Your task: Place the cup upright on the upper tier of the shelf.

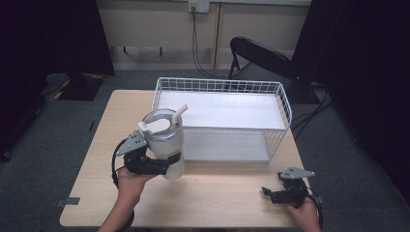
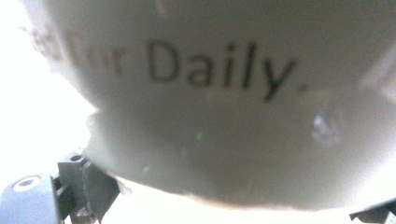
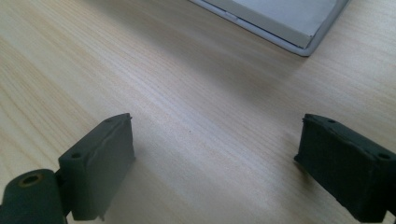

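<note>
Tumbler (image 1: 164, 145) in your left gripper (image 1: 145, 164), held near the table's (image 1: 217, 198) left front, just ahead of the front left corner of the wire basket (image 1: 285, 104). Your jaws close across its lower body, below the clear lid (image 1: 159, 124) and the bent straw (image 1: 180, 112); in the left gripper view the pale wall (image 2: 210, 116) sits tight against the camera, printed "Daily." Whether the base touches the table or hangs just above it cannot be told from the high view.

Your right gripper (image 1: 285, 193) rests low near the table's right front corner. In the right gripper view its jaws stand wide apart over bare wood, holding nothing, with a corner of the basket's tray (image 3: 280, 18) beyond them.

Handling, as a judgement: the tumbler looks rigid and smooth-walled, so it will not crush, but it may slide or twist between flat pads. It is tall and tapers toward the base, hence top-heavy if filled; contents cannot be seen. Take hold around the body, mid-height or lower, squarely across the widest span your jaws allow. Avoid the straw and lid, which appear to be loose fittings. Keep it upright when you move it.
</note>
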Action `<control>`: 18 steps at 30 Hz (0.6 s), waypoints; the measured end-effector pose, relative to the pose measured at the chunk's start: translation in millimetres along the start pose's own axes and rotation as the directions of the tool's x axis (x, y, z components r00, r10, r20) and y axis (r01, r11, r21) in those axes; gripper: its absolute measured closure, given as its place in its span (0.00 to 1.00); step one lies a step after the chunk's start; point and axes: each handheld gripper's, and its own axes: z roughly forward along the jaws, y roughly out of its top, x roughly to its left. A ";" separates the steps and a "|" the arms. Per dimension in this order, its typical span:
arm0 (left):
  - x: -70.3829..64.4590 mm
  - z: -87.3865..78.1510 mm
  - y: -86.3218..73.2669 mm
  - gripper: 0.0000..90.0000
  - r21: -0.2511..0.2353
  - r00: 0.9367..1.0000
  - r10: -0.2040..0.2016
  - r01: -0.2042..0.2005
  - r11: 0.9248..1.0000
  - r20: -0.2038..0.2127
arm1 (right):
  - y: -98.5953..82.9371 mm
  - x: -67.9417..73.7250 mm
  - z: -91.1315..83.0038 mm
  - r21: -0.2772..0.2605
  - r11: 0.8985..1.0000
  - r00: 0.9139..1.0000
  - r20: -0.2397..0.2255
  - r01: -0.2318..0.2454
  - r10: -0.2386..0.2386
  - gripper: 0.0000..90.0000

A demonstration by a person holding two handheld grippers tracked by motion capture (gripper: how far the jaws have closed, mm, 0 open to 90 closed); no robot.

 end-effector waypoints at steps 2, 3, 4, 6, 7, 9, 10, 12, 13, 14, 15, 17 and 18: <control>-0.5 1.7 3.2 0.11 -0.002 1.000 0.000 0.000 1.000 0.004 | 0.0 0.0 0.0 0.000 1.000 1.000 0.000 0.000 0.000 0.11; -0.9 2.4 4.9 0.11 -0.003 1.000 -0.003 0.003 1.000 0.004 | 0.0 0.0 0.0 0.000 1.000 1.000 0.000 0.000 0.000 0.11; -1.0 2.9 6.7 0.11 0.000 1.000 0.001 -0.001 1.000 0.004 | 0.0 0.0 0.0 0.000 1.000 1.000 0.000 0.000 0.000 0.11; -1.5 4.6 11.9 0.11 0.004 1.000 -0.007 0.007 1.000 0.004 | 0.0 0.0 0.0 0.000 1.000 1.000 0.000 0.000 0.000 0.11; -1.5 4.6 11.9 0.11 0.004 1.000 -0.007 0.007 1.000 0.004 | 0.0 0.0 0.0 0.000 1.000 1.000 0.000 0.000 0.000 0.11; -1.7 5.5 14.9 0.11 0.005 1.000 -0.009 0.009 1.000 0.003 | 0.0 0.0 0.0 0.000 1.000 1.000 0.000 0.000 0.000 0.11; -1.7 5.9 16.7 0.11 0.008 1.000 -0.010 0.010 1.000 0.003 | 0.0 0.0 0.0 0.000 1.000 1.000 0.000 0.000 0.000 0.11; -2.6 7.5 21.7 0.11 0.009 1.000 -0.018 0.018 1.000 0.014 | 0.0 0.0 0.0 0.000 1.000 1.000 0.000 0.000 0.000 0.11; -2.6 7.5 21.7 0.11 0.009 1.000 -0.018 0.018 1.000 0.014 | 0.0 0.0 0.0 0.000 1.000 1.000 0.000 0.000 0.000 0.11; -2.8 8.5 24.6 0.11 0.013 1.000 -0.012 0.011 1.000 0.017 | 0.0 0.0 0.0 0.000 1.000 1.000 0.000 0.000 0.000 0.11; -2.8 8.5 24.6 0.11 0.013 1.000 -0.012 0.011 1.000 0.017 | 0.0 0.0 0.0 0.000 1.000 1.000 0.000 0.000 0.000 0.11; -4.8 10.3 26.7 0.11 0.012 0.999 -0.040 0.040 0.999 0.028 | 0.0 0.0 0.0 0.000 1.000 1.000 0.000 0.000 0.000 0.11; -5.7 11.1 27.7 0.11 0.022 0.998 -0.051 0.050 0.999 0.037 | 0.0 0.0 0.0 0.000 1.000 1.000 0.000 0.000 0.000 0.11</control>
